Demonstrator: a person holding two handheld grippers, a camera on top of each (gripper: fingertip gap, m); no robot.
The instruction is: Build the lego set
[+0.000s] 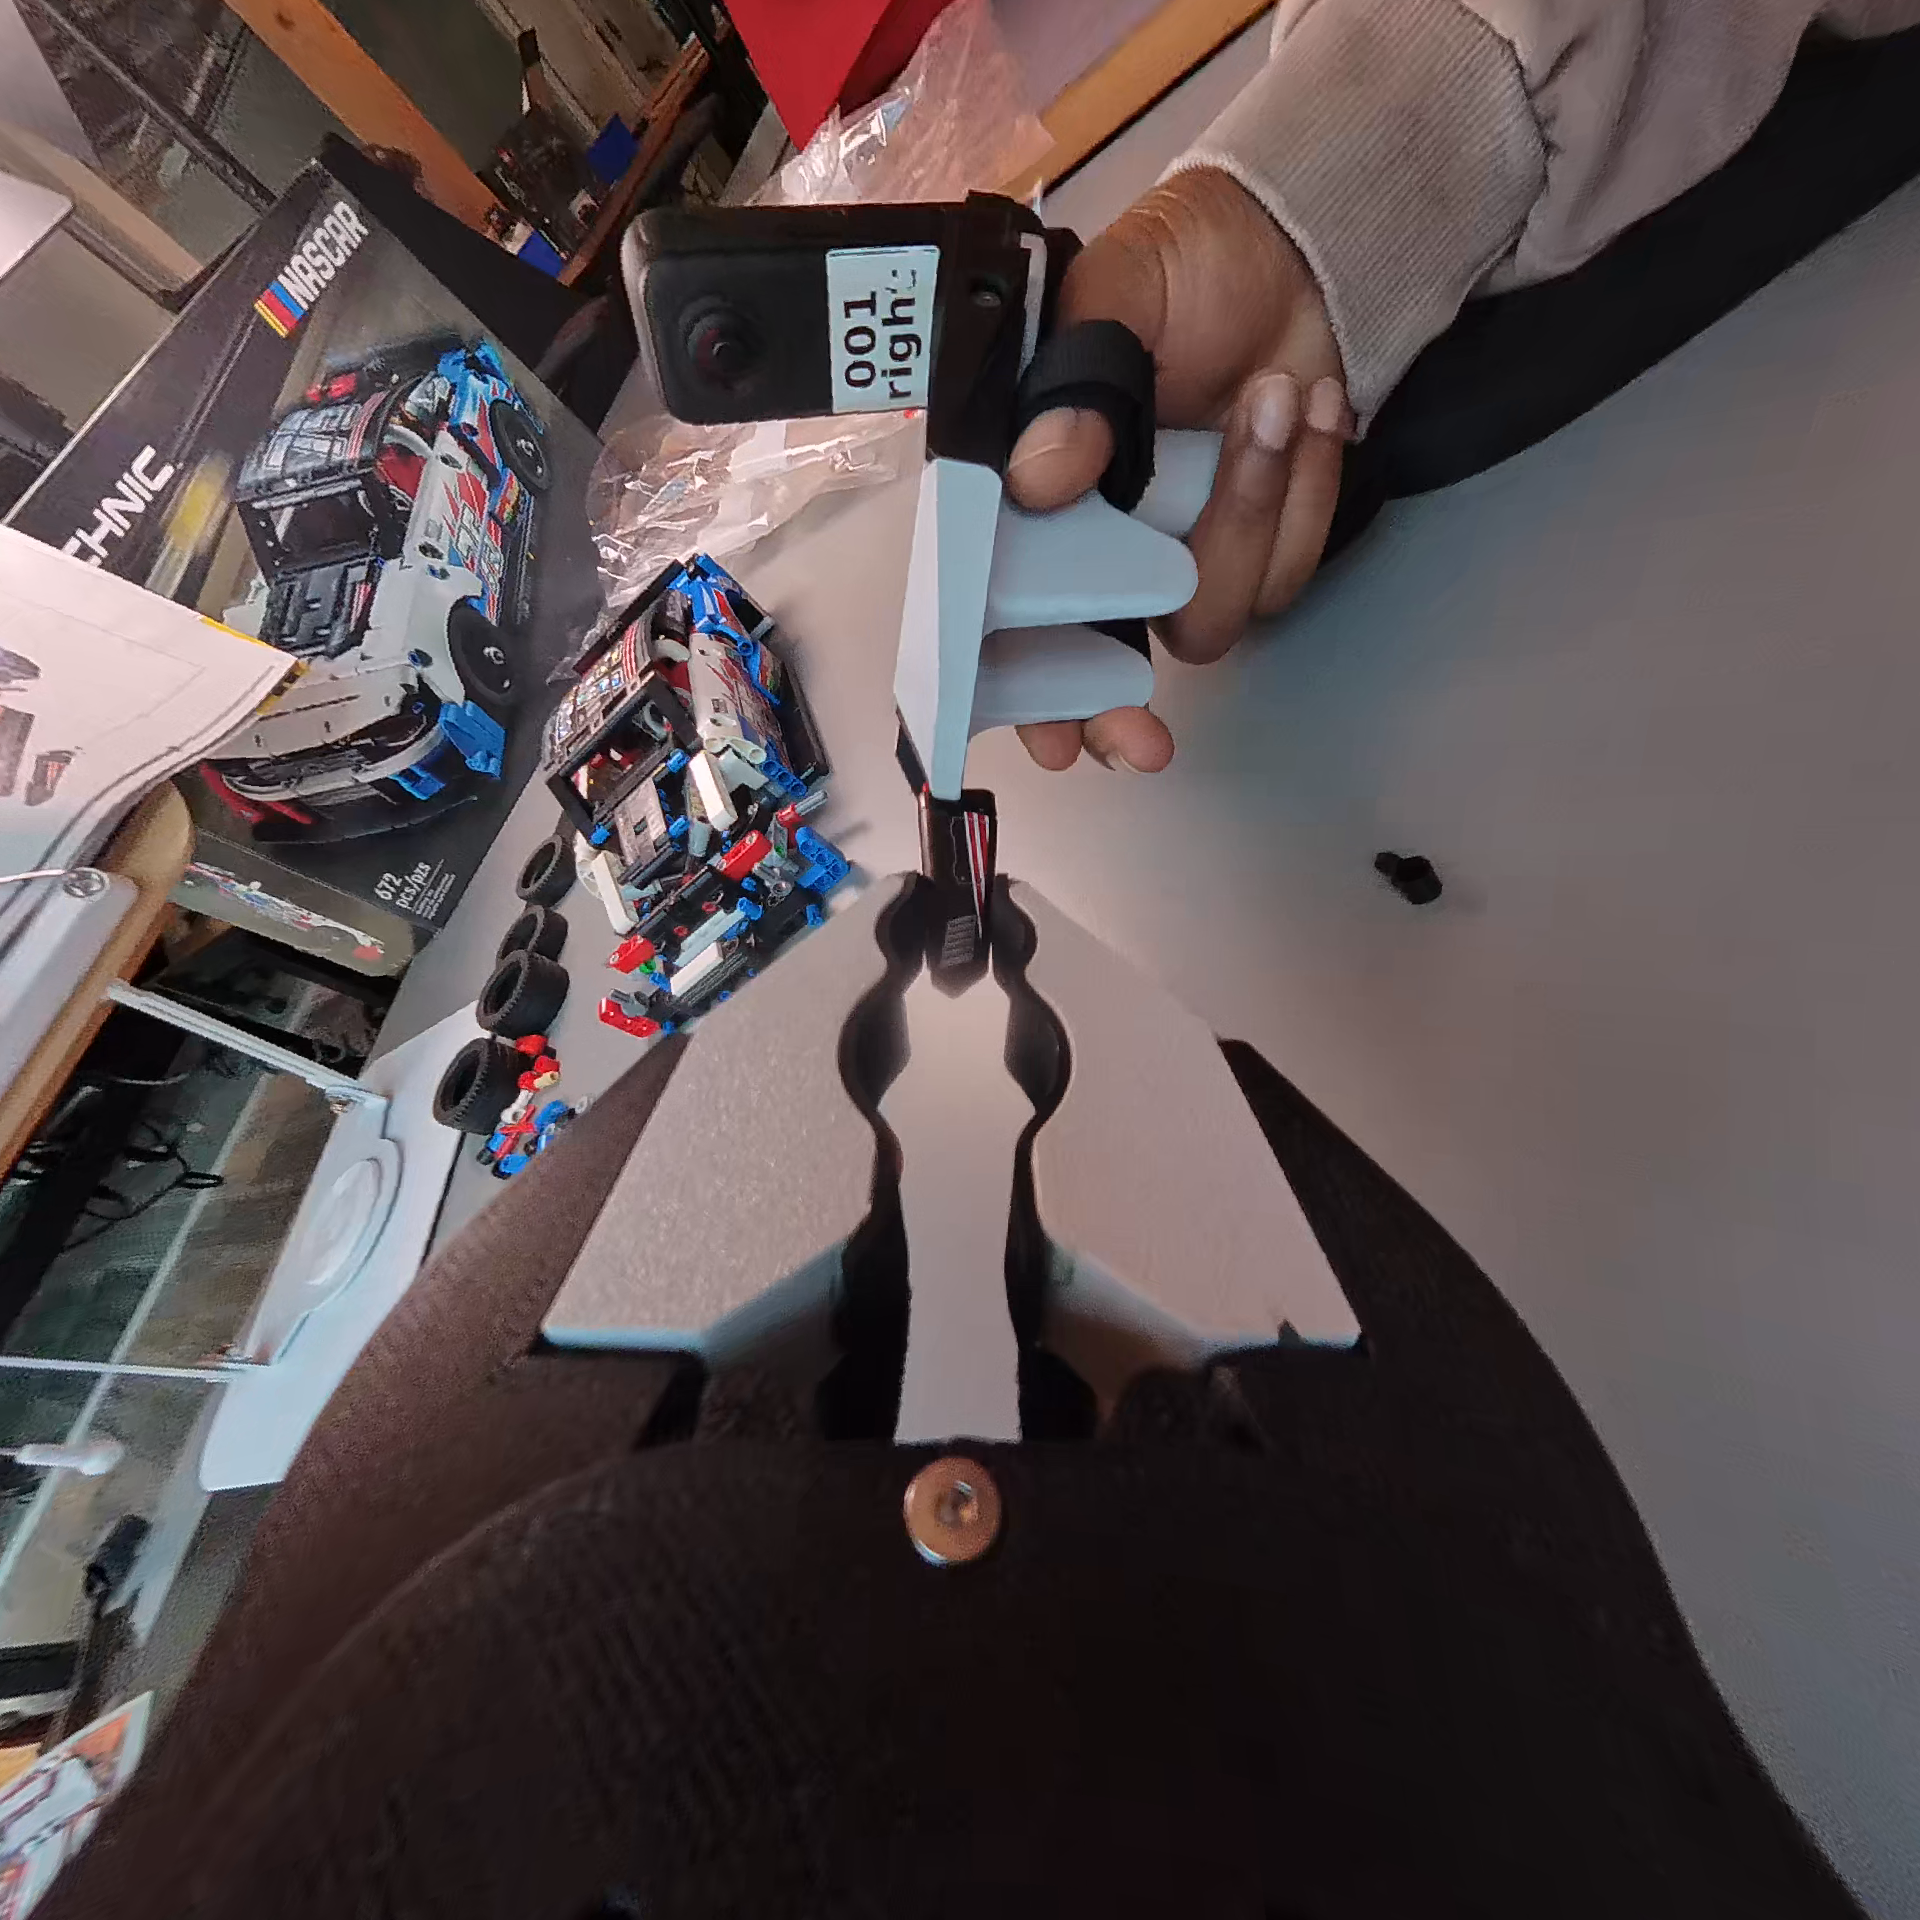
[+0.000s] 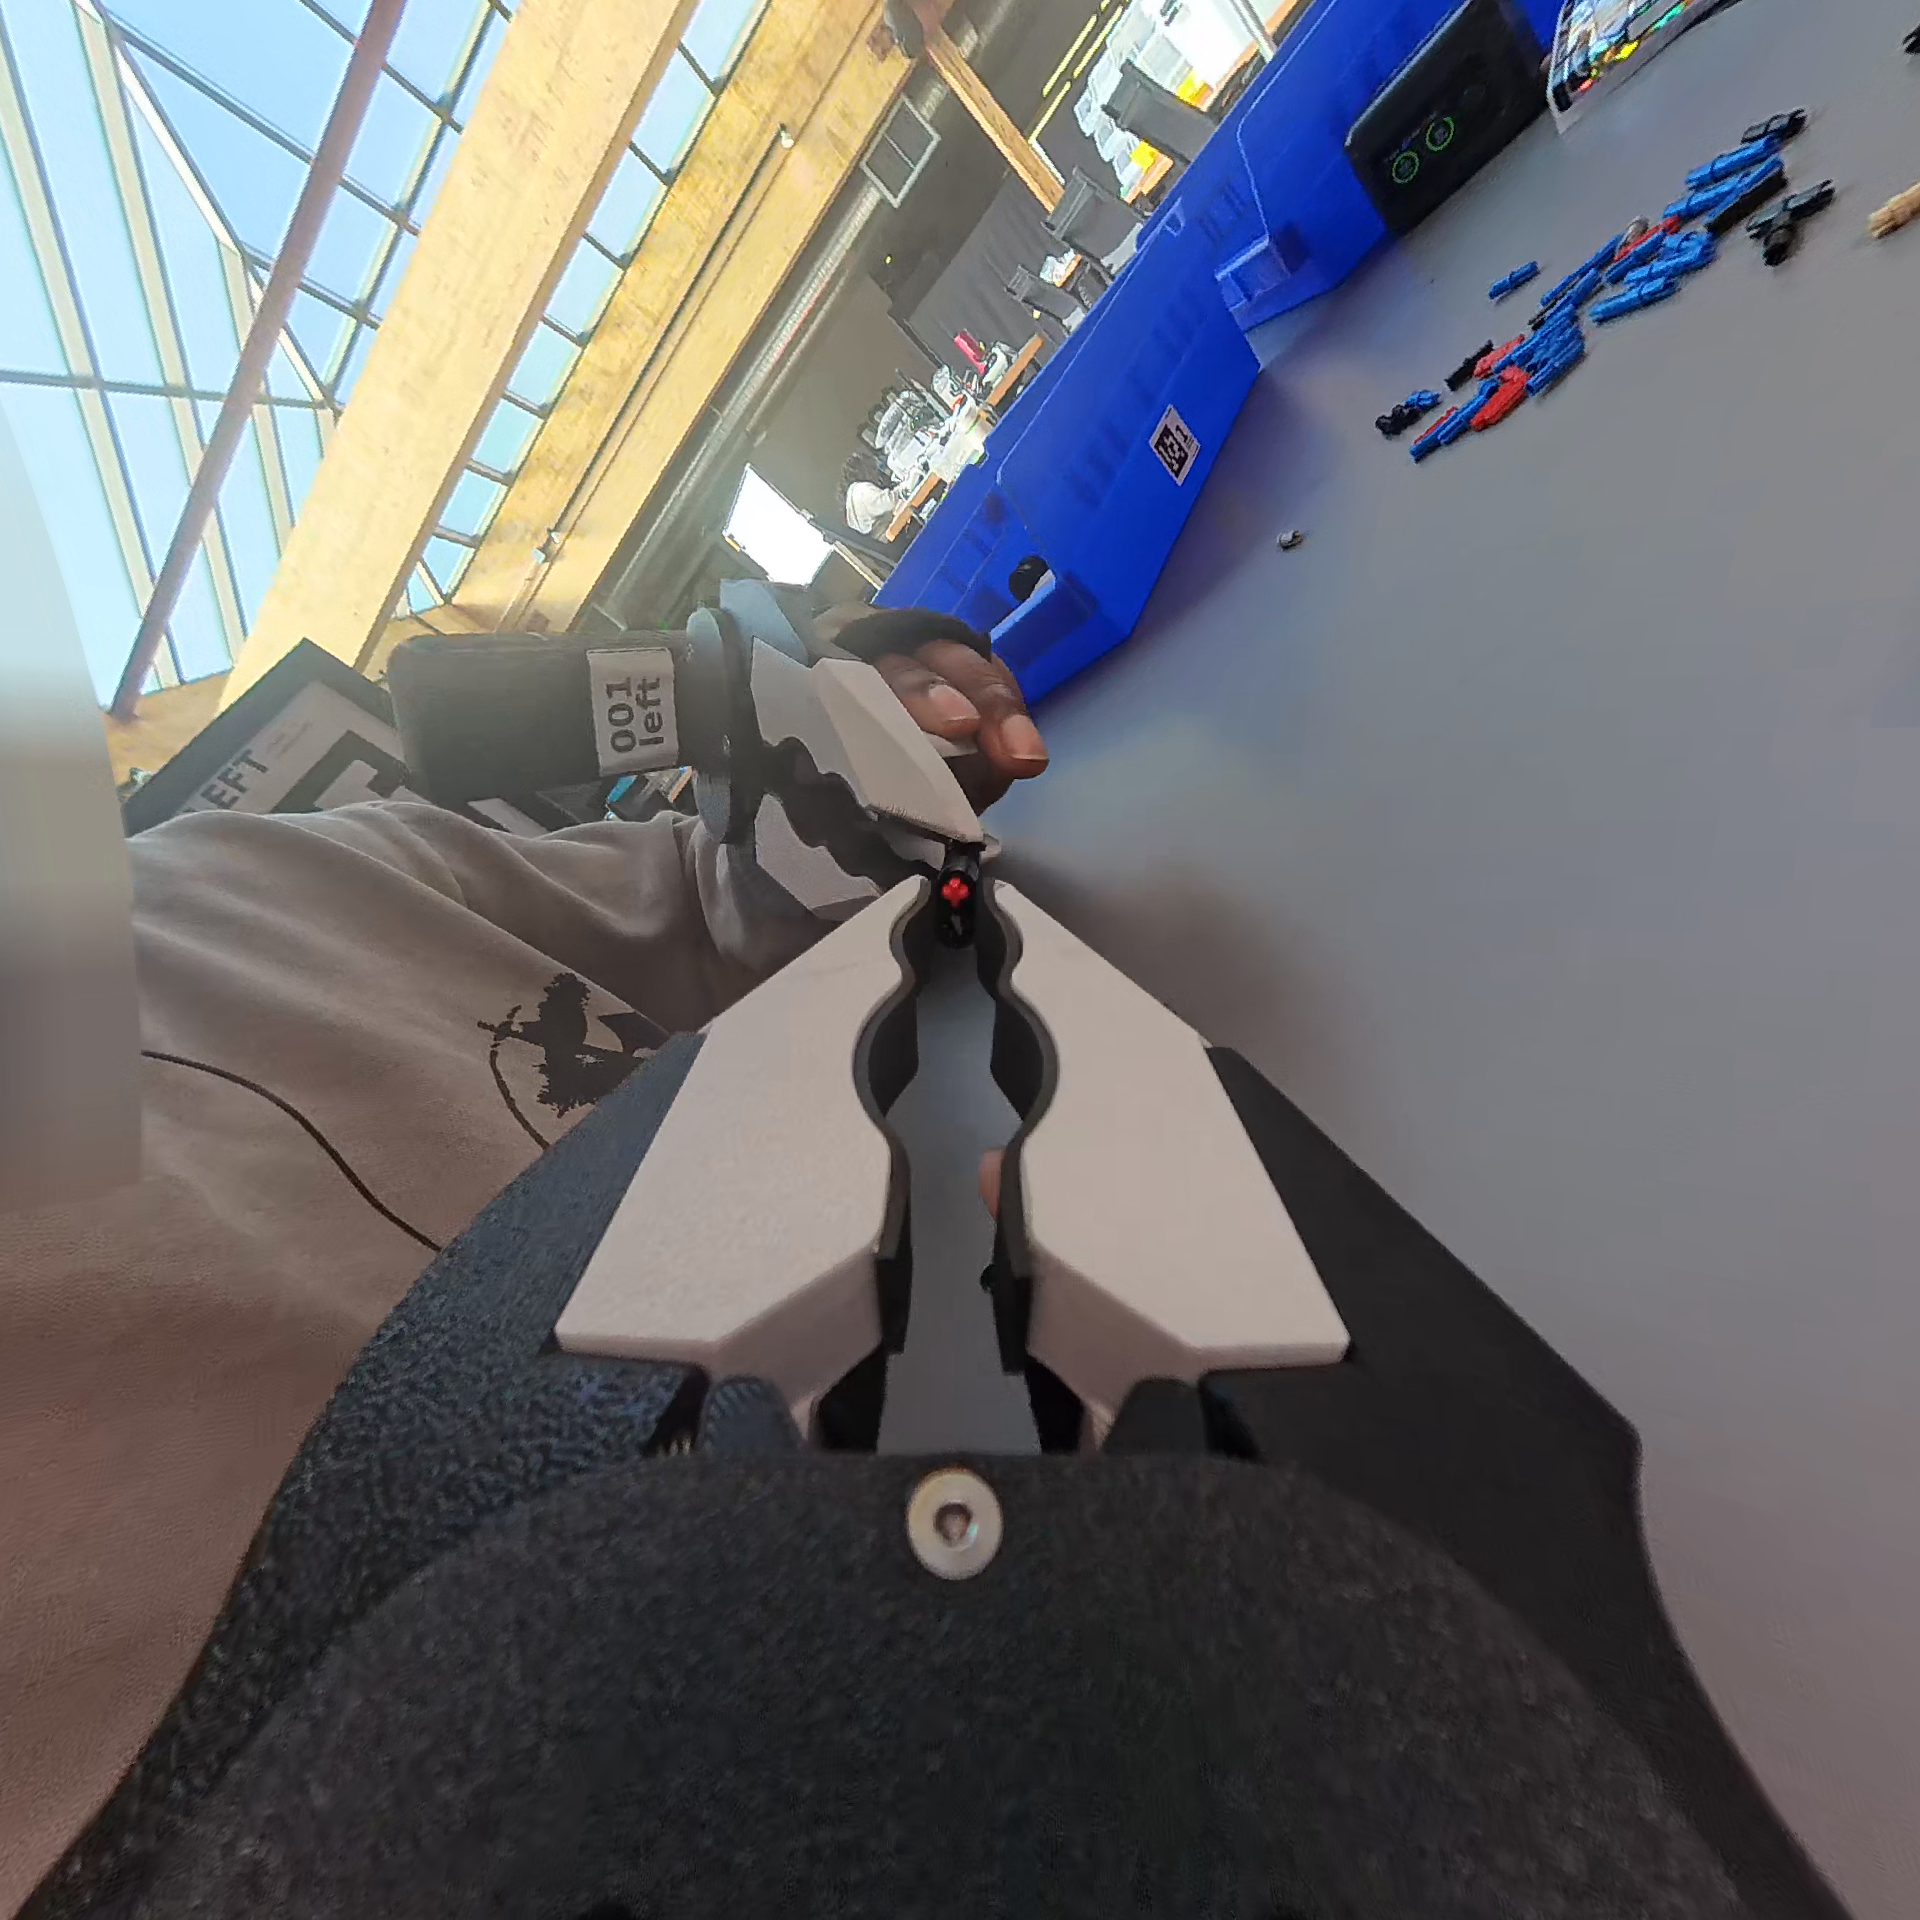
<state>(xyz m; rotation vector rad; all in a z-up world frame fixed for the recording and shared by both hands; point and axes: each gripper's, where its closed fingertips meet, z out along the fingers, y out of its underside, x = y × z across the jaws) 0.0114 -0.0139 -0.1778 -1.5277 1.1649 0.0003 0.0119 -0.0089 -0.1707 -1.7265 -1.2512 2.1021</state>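
**Black striped piece pinched between both my grippers**

Black and small, the sticker-striped lego piece [image 1: 958, 883] sits above the grey table [image 1: 1558, 1039], caught from two sides. My left gripper [image 1: 956, 925] has its white fingers [image 1: 790, 1091] drawn in tight on the near end of it, the tips nearly meeting around the part. My right gripper [image 1: 940, 795] comes in from the opposite side, its tips pressed onto the far end, with my right hand [image 1: 1195, 416] wrapped around the handle.

From the right wrist view, my right gripper [image 2: 954, 909] is likewise closed down on the same piece [image 2: 953, 904], where a red pin shows at its end, and my left gripper [image 2: 966, 842] meets it tip to tip.

Off to one side in the left view, the partly built lego car [image 1: 691, 790] rests on the table, with four black tyres [image 1: 520, 977] in a row just beside it and a few red and blue pins [image 1: 530, 1112] near the last tyre. The set's box [image 1: 343, 540] lies beyond the car. A lone black pin [image 1: 1408, 875] lies well apart on the bare table. In the right view, loose blue, red and black parts [image 2: 1600, 301] are scattered near a blue bin [image 2: 1122, 457].
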